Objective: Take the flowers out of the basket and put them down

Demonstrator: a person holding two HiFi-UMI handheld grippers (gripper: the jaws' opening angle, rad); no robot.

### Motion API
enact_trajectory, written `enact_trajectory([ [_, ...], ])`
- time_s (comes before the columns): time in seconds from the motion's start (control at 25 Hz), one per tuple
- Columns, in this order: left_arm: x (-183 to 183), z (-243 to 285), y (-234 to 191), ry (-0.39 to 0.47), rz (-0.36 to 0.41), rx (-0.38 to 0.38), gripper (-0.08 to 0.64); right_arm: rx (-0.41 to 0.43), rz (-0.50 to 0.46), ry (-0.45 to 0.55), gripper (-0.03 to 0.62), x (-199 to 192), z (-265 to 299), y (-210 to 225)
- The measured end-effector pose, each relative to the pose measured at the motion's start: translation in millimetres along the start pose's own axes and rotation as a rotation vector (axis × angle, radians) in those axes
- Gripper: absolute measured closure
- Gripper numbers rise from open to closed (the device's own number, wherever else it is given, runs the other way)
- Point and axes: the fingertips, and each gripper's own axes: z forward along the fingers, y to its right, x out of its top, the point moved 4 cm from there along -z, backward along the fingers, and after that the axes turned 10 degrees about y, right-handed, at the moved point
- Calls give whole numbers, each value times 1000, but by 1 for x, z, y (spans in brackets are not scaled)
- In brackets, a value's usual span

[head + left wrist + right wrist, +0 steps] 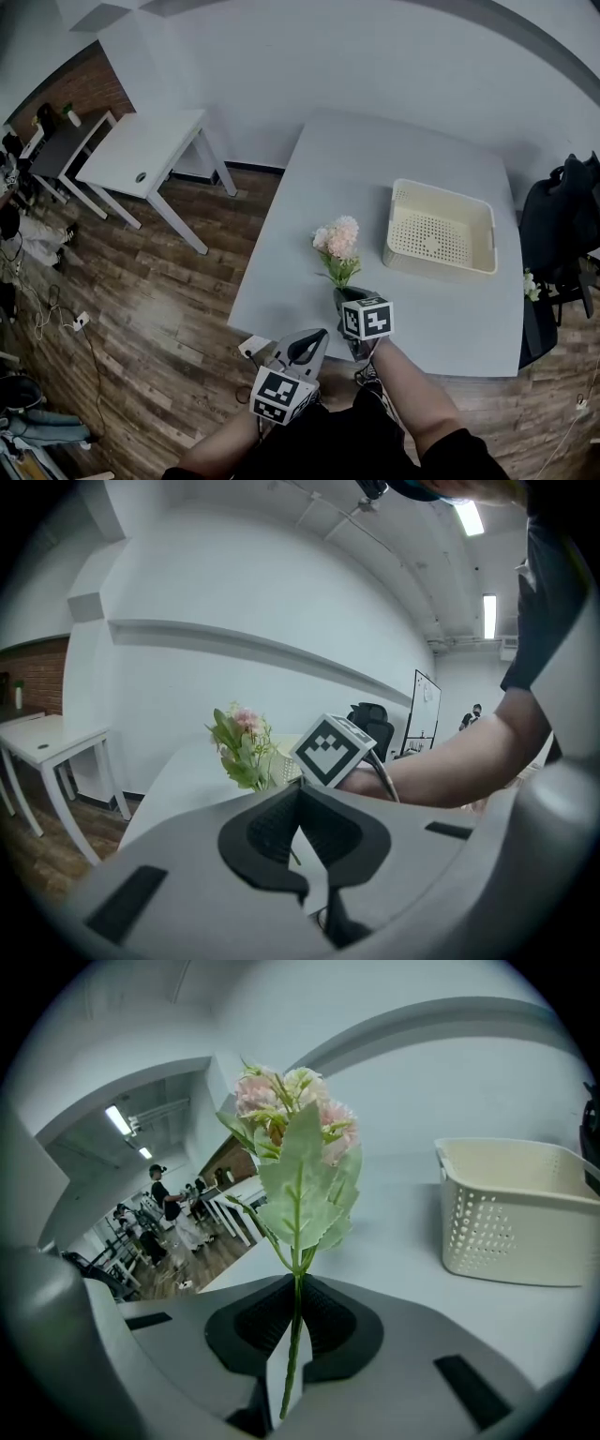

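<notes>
A: A pale grey table (375,169) on a wood-plank floor (159,291), with a white wall behind. Where are the flowers?

B: Out of the basket. The flowers (337,246) stand over the near middle of the table. The cream basket (436,264) sits to their right, farther back, and looks empty.

A: Who has them?

B: The right gripper (296,1288). Its jaws are clamped on the thin green stem (292,1344) with the blooms up, so the long axis runs nearly upright, straight out from the jaws.

A: And the left gripper (300,803)?

B: Its jaws are together with nothing between them. It hangs nearer us, off the table's near edge.

A: So how does the put-down go?

B: I'd judge the right one must tip the stem down toward the bare tabletop beneath it before letting go.
</notes>
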Motion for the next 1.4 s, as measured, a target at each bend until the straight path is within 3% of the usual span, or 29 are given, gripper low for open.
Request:
enact_trajectory([
  [0.56,-16,-3,-35,-34,-56,39,554,-89,-41,-192,554,-43,63,14],
  [1.4,-26,-10,-52,-46,-76,42,554,-86,-33,-206,532,-57,72,8],
])
